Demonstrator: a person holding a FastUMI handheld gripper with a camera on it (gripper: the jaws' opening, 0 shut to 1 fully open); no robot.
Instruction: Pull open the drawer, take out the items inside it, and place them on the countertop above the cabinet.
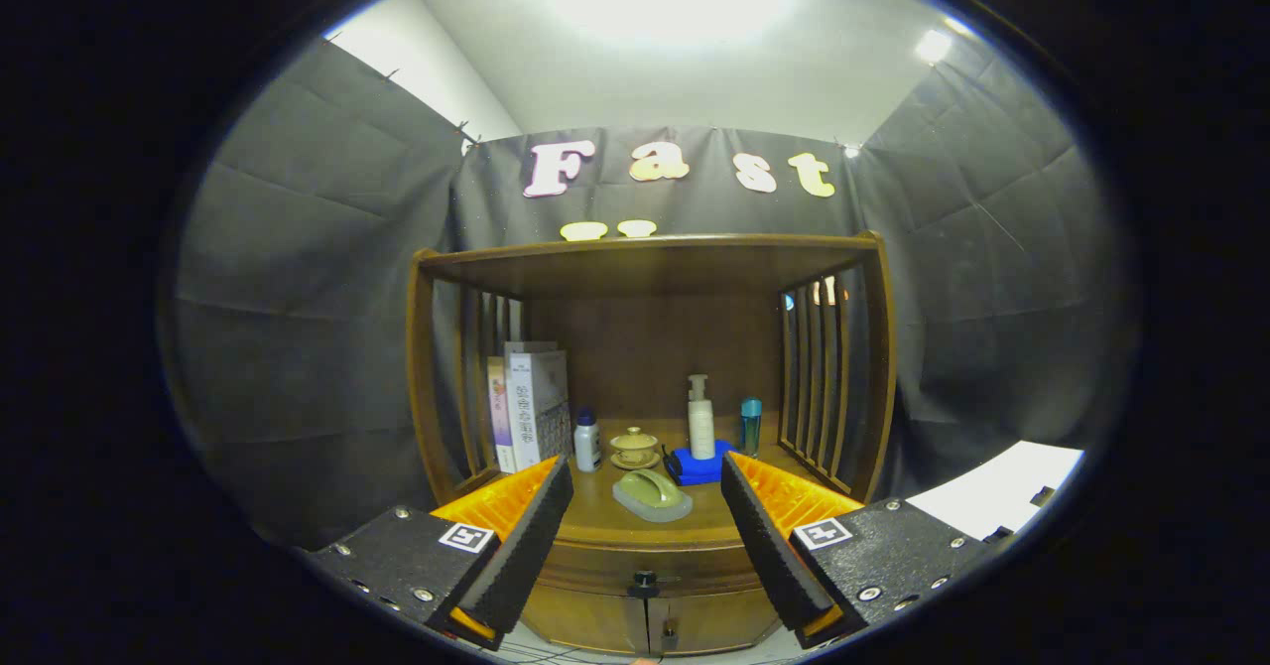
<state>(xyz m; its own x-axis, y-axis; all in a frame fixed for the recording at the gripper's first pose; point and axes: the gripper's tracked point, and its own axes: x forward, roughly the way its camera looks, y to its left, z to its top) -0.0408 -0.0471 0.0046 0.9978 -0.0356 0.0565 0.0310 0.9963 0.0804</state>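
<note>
1. A wooden cabinet [650, 278] with slatted sides is seen beyond the gripper [645, 526], whose fingers are held wide apart on nothing.
2. On its countertop [595, 506] are set books [526, 407], a pump bottle [700, 417] on a blue cloth [695, 468], a lidded cup [634, 445] and a green scrubber [651, 494].
3. The drawer [645, 566], apparently shut, is found below, its black knob [645, 579] between the fingers.

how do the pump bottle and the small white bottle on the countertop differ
The pump bottle is taller and slimmer, with a pump head; the small white bottle is squat with a dark cap. The pump bottle stands on a blue cloth, the small one straight on the countertop beside the books. Both stand upright, beyond the open gripper.
</note>
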